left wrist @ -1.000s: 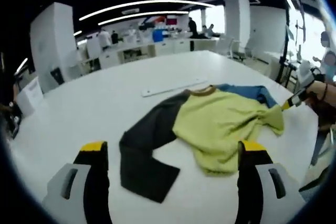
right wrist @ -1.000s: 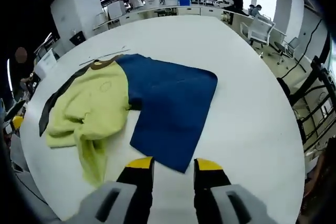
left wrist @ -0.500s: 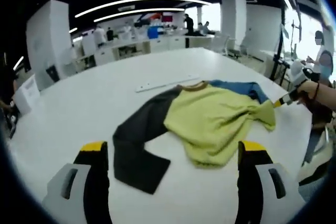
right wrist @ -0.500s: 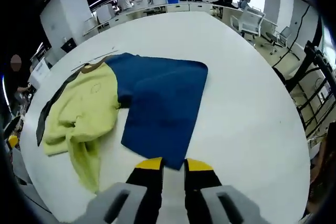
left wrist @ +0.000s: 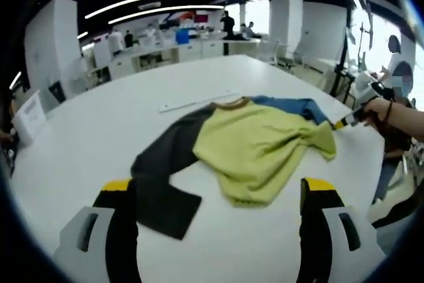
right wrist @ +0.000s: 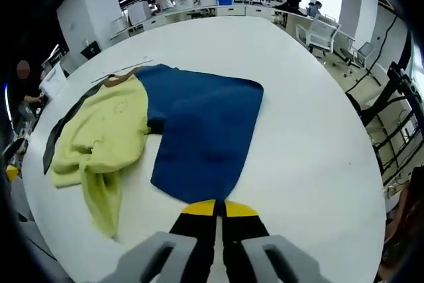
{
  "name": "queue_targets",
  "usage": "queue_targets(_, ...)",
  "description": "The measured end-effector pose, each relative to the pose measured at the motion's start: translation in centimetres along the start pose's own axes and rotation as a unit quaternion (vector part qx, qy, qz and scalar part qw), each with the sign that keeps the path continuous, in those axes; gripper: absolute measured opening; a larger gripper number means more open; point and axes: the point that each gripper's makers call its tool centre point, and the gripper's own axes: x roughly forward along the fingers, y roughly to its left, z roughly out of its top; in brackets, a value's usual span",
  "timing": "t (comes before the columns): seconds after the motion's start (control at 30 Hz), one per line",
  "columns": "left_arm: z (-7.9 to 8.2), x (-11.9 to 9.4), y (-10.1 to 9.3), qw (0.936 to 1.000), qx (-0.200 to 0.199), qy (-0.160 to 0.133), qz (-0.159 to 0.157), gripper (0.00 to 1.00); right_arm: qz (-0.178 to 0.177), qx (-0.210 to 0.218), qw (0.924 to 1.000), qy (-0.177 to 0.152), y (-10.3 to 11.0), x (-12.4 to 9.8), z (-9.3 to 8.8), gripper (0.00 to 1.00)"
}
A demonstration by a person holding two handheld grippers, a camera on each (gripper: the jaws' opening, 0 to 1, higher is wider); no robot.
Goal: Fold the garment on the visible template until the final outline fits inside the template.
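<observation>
Closed since a second ago on the blue sleeve's [right wrist: 211, 138] near hem, right gripper [right wrist: 213, 209] fingers meet; garment [left wrist: 255, 144], yellow-green body with dark sleeve [left wrist: 162, 173], lies crumpled on white worktop [left wrist: 99, 130]; left gripper [left wrist: 218, 197] fingers spread wide, empty.

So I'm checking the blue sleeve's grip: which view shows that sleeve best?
The right gripper view: the blue sleeve lies spread flat, and the right gripper is shut on its near edge. The left gripper view shows just a thin blue strip behind the yellow body.
</observation>
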Motion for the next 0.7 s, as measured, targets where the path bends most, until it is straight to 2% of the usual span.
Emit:
queue_targets(0.07, 0.0, -0.1, -0.2, 1.0, -0.003, 0.001, -0.004, 0.99, -0.002, -0.003, 1.0, 0.002, -0.6, -0.2, -0.1, 0.0)
queue_targets(0.37, 0.1, -0.5, -1.9, 0.9992, 0.003, 0.009, -0.038, 0.99, -0.054, -0.03, 0.998, 0.014, -5.5, -1.0, -0.2, 0.0)
queue_targets(0.53, 0.1, -0.7, -3.0, 0.9981, 0.004, 0.013, -0.06, 0.99, -0.074, -0.039, 0.9963, 0.019, -7.4, -1.1, -0.1, 0.0)
queue_targets(0.7, 0.3, -1.3, -3.3, 0.9979, 0.006, 0.012, -0.064, 0.99, -0.099, -0.052, 0.9934, 0.026, -9.6, -1.1, 0.2, 0.0)
